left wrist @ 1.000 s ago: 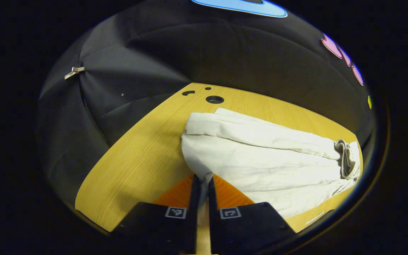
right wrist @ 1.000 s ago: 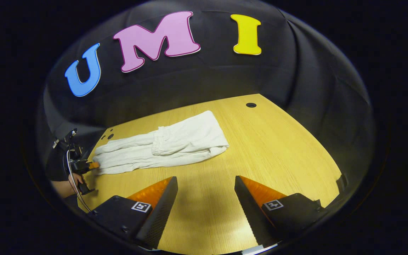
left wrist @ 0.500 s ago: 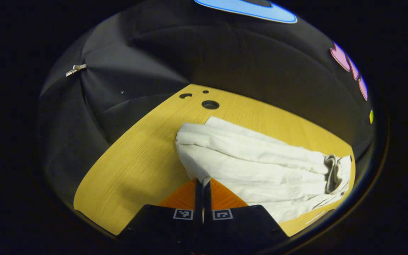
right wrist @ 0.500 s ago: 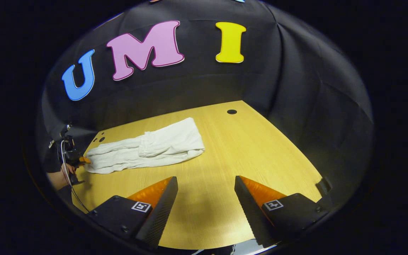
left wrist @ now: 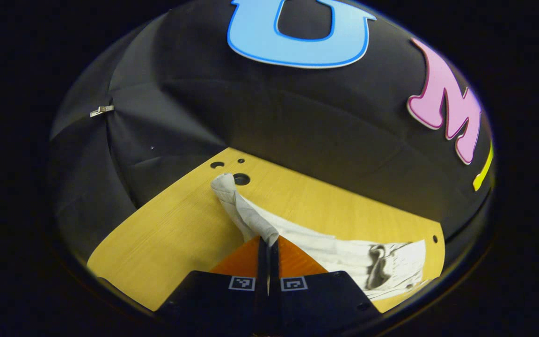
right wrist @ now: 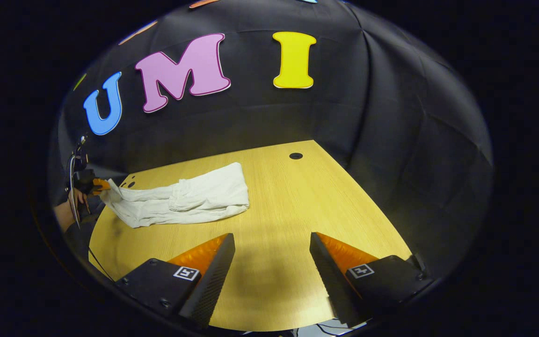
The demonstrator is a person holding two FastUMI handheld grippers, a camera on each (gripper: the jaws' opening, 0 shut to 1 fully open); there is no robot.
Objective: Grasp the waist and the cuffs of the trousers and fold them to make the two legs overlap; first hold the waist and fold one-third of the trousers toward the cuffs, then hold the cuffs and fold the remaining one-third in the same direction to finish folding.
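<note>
A yellow wooden bench (right wrist: 325,196) stands inside black cloth walls (right wrist: 414,140). In the right gripper view, the right gripper (right wrist: 272,262) hangs over the near edge with its fingers spread wide, holding nothing. Farther off, the white trousers (right wrist: 190,199) lie near the bench's far left corner. There a hand (right wrist: 66,213) holds the left gripper (right wrist: 103,185). The left gripper view shows more: the left gripper (left wrist: 267,243) is pinched tight on the trouser cuffs (left wrist: 246,215) and lifts them off the bench, while the gathered waist (left wrist: 377,267) lies flat.
</note>
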